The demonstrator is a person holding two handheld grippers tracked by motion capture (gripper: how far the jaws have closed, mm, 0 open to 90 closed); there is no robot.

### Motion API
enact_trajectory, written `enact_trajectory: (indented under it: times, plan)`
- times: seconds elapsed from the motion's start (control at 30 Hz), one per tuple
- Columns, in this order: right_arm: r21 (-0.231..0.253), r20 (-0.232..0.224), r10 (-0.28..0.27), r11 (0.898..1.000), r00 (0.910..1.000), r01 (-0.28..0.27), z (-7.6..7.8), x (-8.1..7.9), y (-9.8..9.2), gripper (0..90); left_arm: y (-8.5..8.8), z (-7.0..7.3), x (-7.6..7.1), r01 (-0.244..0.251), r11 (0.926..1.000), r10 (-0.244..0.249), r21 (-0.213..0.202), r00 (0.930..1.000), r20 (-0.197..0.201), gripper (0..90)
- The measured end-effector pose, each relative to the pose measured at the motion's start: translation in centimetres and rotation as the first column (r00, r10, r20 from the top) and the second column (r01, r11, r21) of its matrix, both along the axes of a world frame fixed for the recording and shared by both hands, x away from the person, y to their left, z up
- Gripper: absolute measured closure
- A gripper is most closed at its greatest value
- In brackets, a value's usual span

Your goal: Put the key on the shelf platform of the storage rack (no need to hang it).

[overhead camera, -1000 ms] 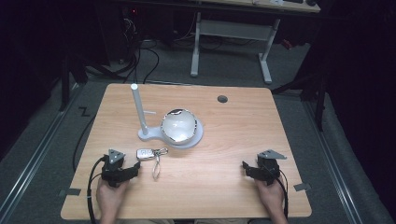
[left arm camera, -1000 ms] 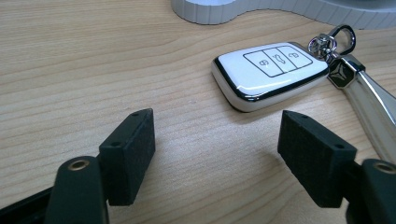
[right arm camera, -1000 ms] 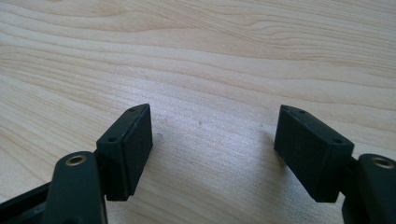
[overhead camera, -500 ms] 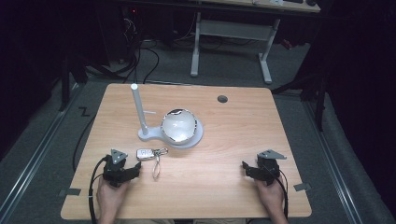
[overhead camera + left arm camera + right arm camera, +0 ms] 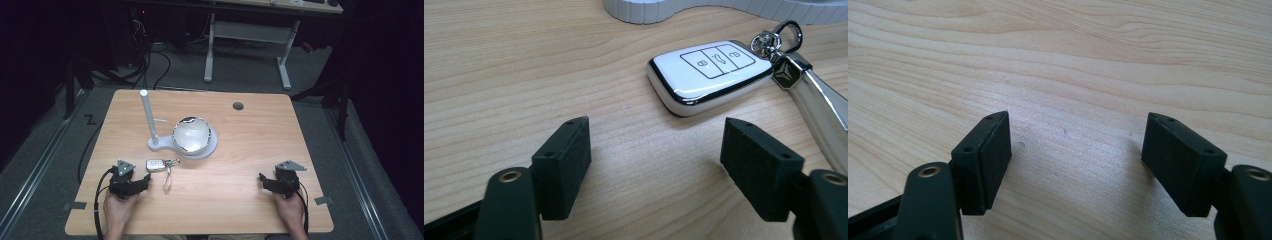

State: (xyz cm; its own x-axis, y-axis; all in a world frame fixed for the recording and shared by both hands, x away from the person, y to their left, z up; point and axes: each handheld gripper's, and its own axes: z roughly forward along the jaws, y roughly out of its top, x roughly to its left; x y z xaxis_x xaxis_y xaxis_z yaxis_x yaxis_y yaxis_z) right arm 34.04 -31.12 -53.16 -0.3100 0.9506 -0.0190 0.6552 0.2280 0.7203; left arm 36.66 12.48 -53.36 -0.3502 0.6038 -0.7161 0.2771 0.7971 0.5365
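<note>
A white car key fob (image 5: 155,165) with a metal ring and a pale strap (image 5: 168,180) lies flat on the wooden table (image 5: 240,145), in front of a white stand. My left gripper (image 5: 146,181) rests on the table just left of the fob, open, with nothing between its jaws. Seen from the left gripper view, the fob (image 5: 708,74) lies a short way beyond the wide-open jaws, its strap (image 5: 824,112) trailing right. My right gripper (image 5: 262,178) sits near the table's front right, open over bare wood (image 5: 1073,95).
A white stand (image 5: 182,145) with an upright post (image 5: 148,116) and a shiny domed bowl (image 5: 191,134) occupies the table's middle. A small dark grommet hole (image 5: 238,106) is near the far edge. A desk frame and cables stand on the floor beyond.
</note>
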Motion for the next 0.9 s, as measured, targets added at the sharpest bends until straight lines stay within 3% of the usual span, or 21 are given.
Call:
enact_trajectory:
  times: [0.23,0.43,0.53,0.67,0.77,0.8,0.83,0.9]
  plan:
    - [0.0,0.0,0.001,1.0,1.0,-0.001,0.0,0.0,0.0,28.2,0.5,0.5,-0.4,0.001,0.9989,-0.001,-0.047,1.0,-0.009,34.9]
    - [0.001,-0.001,0.001,1.0,1.0,-0.001,0.0,0.0,0.0,28.1,0.4,0.5,-0.9,0.018,0.9995,-0.018,-0.025,0.9997,-0.017,36.4]
    - [0.001,-0.001,0.001,1.0,1.0,-0.001,0.0,0.0,0.0,28.2,0.2,1.0,-1.3,0.006,0.9991,-0.007,-0.042,0.9999,-0.015,37.8]
    - [0.0,-0.001,0.002,1.0,1.0,-0.002,0.0,0.0,0.0,28.1,-0.2,1.8,-2.0,0.032,0.9981,-0.032,-0.053,0.9995,0.002,38.5]
    - [0.0,-0.001,0.001,1.0,1.0,-0.001,0.0,0.0,0.0,28.1,-0.8,2.2,-2.4,0.049,0.9972,-0.049,-0.057,0.9988,-0.005,38.5]
    - [0.0,-0.001,0.002,1.0,1.0,-0.002,0.0,0.0,0.0,28.1,-0.9,2.2,-2.4,0.06,0.9975,-0.061,-0.037,0.9981,-0.005,38.6]
    - [-0.001,-0.001,0.003,1.0,1.0,-0.003,0.0,0.0,0.0,28.1,-1.4,2.5,-2.6,0.06,0.9967,-0.061,-0.055,0.998,-0.015,38.8]
    - [-0.001,-0.001,0.003,1.0,1.0,-0.003,0.0,0.0,0.0,28.1,-1.7,2.6,-2.6,0.074,0.9961,-0.075,-0.049,0.9971,-0.012,38.8]
